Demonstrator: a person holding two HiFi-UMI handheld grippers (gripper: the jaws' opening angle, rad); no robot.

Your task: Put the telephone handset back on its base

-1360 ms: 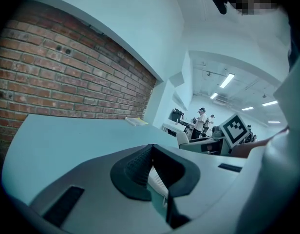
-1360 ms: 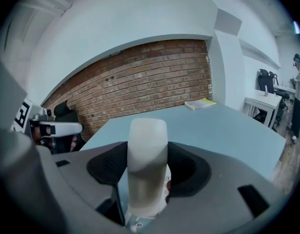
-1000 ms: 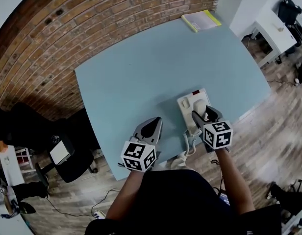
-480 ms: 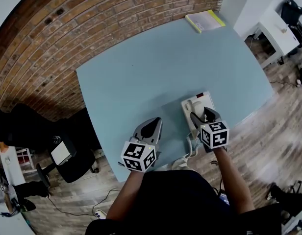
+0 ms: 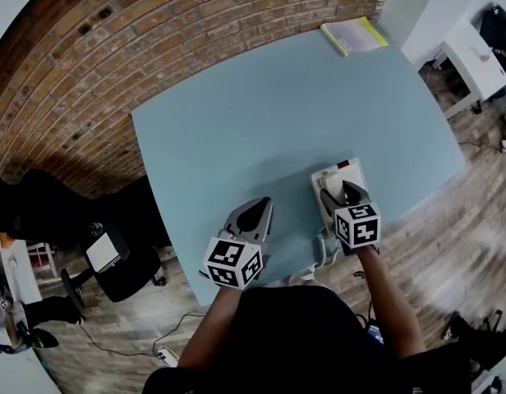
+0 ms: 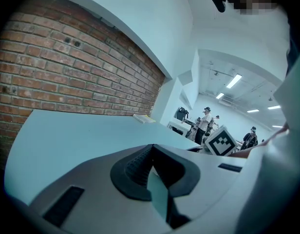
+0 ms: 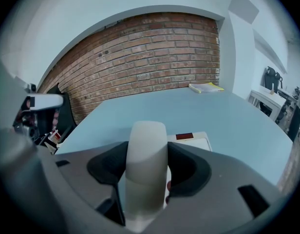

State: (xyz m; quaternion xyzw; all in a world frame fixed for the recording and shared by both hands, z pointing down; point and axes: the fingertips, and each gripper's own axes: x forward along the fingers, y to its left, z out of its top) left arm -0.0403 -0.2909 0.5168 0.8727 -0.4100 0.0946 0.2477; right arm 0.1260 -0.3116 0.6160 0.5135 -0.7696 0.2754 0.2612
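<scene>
The cream telephone handset (image 7: pixel 147 165) stands between the jaws of my right gripper (image 7: pixel 146 147), which is shut on it. Just beyond and below lies the white telephone base (image 7: pixel 197 141) with a red label. In the head view the right gripper (image 5: pixel 341 192) hangs over the near part of the base (image 5: pixel 345 171), close to the table's near right edge. A coiled cord (image 5: pixel 323 249) trails off that edge. My left gripper (image 5: pixel 262 204) rests to the left of the phone with its jaws together and nothing held; in its own view the left gripper (image 6: pixel 152 148) faces bare table.
The light blue table (image 5: pixel 253 121) stands against a brick wall (image 5: pixel 113 48). A yellow-edged book (image 5: pixel 354 35) lies at its far right corner. A dark office chair (image 5: pixel 113 261) sits by the table's left edge. People stand in the distant room (image 6: pixel 206 123).
My right gripper has shifted with the handset from the base's right side to over the base. The left gripper has stayed in place.
</scene>
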